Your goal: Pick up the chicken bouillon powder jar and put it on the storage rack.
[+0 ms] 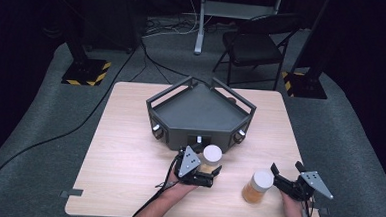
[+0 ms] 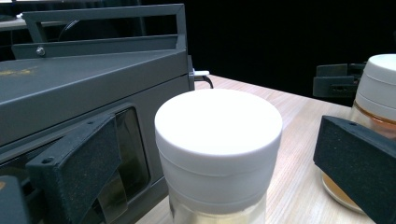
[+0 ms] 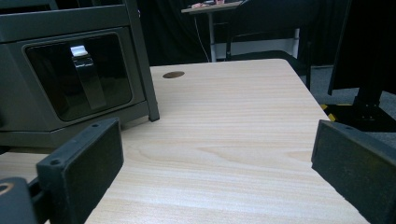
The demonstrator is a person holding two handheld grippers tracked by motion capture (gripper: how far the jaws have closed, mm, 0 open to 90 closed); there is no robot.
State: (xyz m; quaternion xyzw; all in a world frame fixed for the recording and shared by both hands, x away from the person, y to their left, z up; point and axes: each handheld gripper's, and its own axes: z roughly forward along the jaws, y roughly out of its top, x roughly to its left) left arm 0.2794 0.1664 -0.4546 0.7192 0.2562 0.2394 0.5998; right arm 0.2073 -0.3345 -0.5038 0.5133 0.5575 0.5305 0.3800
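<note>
Bracketing the pale jar (image 1: 211,158) at table centre-front, left gripper (image 1: 205,179) spread, not yet pinching. At four o'clock, right gripper (image 1: 283,179) spread, empty, beside the amber jar (image 1: 257,187). Beyond, at twelve o'clock, grey tray (image 1: 201,111) unloaded.

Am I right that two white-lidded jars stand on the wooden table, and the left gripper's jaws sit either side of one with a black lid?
Not quite: the jar between the left gripper jaws has a white lid, as the left gripper view shows. Both jars, including the second jar, do stand on the wooden table.
</note>
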